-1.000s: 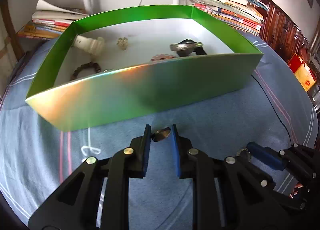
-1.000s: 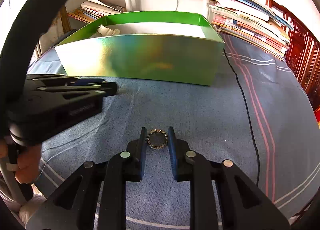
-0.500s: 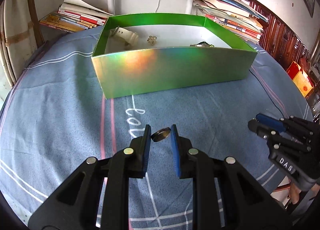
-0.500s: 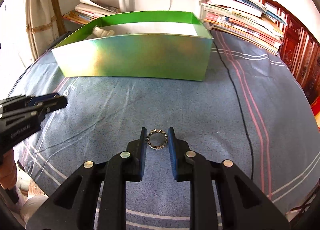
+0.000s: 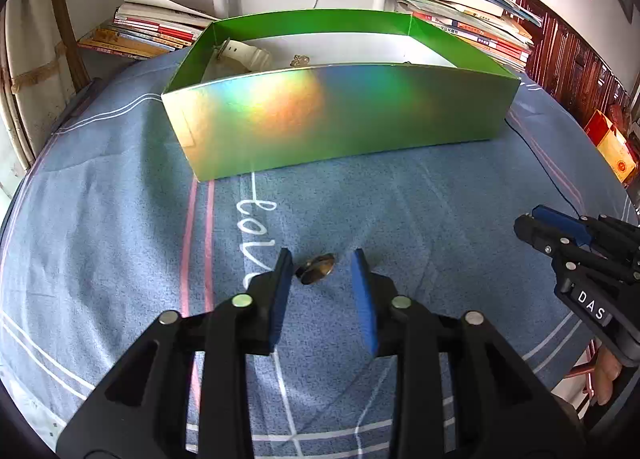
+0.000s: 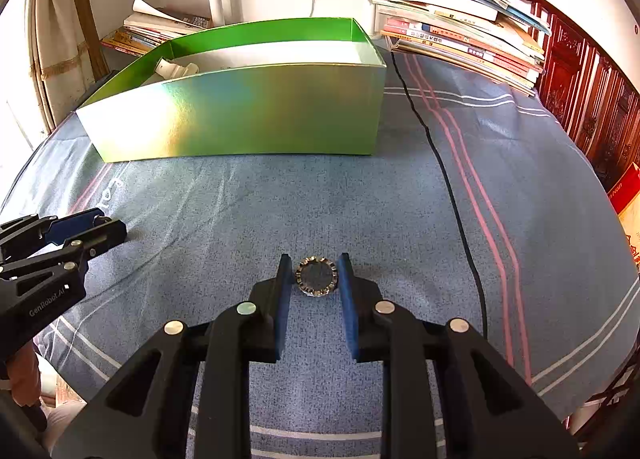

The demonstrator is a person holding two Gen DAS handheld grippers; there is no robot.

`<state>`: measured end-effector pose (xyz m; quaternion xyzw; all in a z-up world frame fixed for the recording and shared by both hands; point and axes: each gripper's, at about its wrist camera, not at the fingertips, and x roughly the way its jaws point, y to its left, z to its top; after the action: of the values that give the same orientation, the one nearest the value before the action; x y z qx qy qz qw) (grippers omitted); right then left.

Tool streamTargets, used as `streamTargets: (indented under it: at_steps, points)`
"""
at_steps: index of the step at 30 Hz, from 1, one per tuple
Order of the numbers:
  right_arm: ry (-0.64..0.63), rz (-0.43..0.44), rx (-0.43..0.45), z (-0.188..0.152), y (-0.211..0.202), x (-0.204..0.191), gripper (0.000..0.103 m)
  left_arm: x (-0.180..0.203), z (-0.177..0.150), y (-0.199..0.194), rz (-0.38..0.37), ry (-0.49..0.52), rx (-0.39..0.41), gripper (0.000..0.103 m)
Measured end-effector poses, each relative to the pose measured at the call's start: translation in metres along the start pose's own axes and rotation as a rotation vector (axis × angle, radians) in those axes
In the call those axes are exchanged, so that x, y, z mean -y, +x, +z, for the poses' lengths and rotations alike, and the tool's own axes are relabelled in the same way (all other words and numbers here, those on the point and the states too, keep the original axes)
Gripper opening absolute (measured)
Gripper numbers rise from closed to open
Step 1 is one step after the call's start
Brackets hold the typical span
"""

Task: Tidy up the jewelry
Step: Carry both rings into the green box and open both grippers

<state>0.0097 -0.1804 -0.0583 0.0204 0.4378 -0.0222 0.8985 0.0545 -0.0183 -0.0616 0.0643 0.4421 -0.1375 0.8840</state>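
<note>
Left tongs gape apart; right tongs pinch nearly closed.

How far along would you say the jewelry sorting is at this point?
Partly done: the green box already holds a white watch and a small trinket. The left tongs are open around a dark ring on the blue cloth; the right tongs hold a studded ring. Both remain unboxed.

Green box with a rainbow sheen and white floor – blue cloth striped pink and white, white script on it; dark red cabinet far right.
</note>
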Motion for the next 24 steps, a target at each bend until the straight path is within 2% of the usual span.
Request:
streamTargets:
  at_steps: [2, 6, 11, 19, 24]
  points:
    - [-0.004, -0.003, 0.001, 0.000, 0.000, 0.000, 0.024, 0.001, -0.001, 0.000, -0.009, 0.001, 0.003, 0.040]
    - [-0.003, 0.000, 0.006, -0.001, -0.001, 0.000, 0.024, 0.004, -0.001, 0.001, 0.002, 0.009, 0.008, 0.040]
    - [-0.010, 0.009, 0.013, -0.002, -0.002, -0.001, 0.021, 0.000, 0.000, 0.001, 0.010, -0.010, 0.010, 0.020]
    - [-0.009, 0.021, 0.007, -0.003, -0.004, -0.002, 0.021, 0.000, 0.000, -0.001, 0.002, -0.018, 0.008, 0.020]
    - [-0.011, 0.026, 0.028, 0.000, -0.012, -0.001, 0.021, 0.000, 0.002, -0.010, 0.010, -0.014, 0.035, 0.020]
